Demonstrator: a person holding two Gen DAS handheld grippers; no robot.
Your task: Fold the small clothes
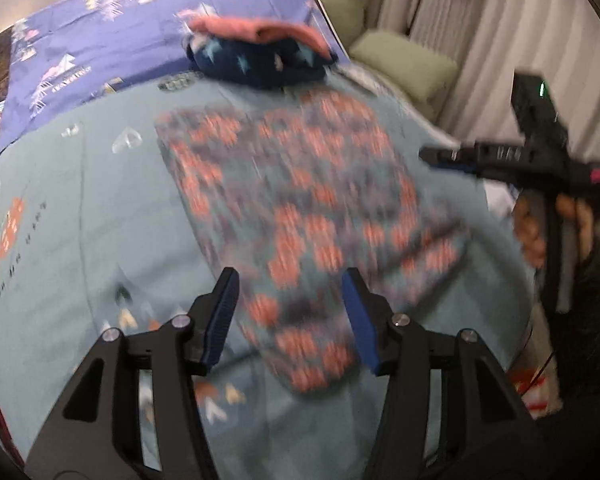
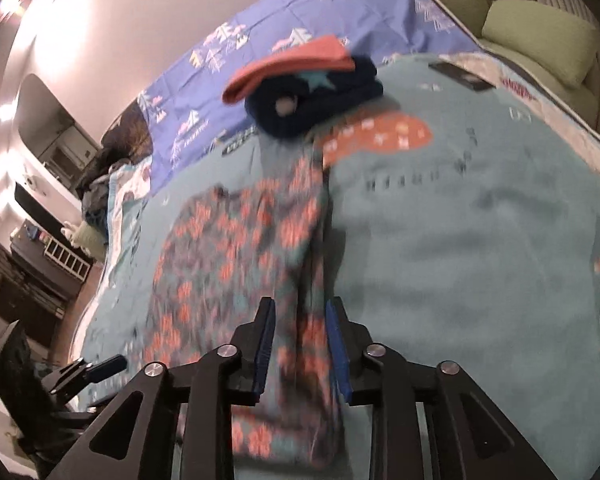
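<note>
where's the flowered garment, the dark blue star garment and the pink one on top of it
flowered garment (image 1: 300, 184), left wrist view, middle of its patterned cloth
dark blue star garment (image 1: 256, 65), left wrist view, its front face
pink garment (image 2: 288, 68), right wrist view, middle of its top side

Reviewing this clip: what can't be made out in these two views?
- Patterned garment: motion blur in both views hides its print and fold lines.
- Its near end: partly covered by the right claw in the right wrist view.
- Folded pile: too blurred to count the pieces.
</note>
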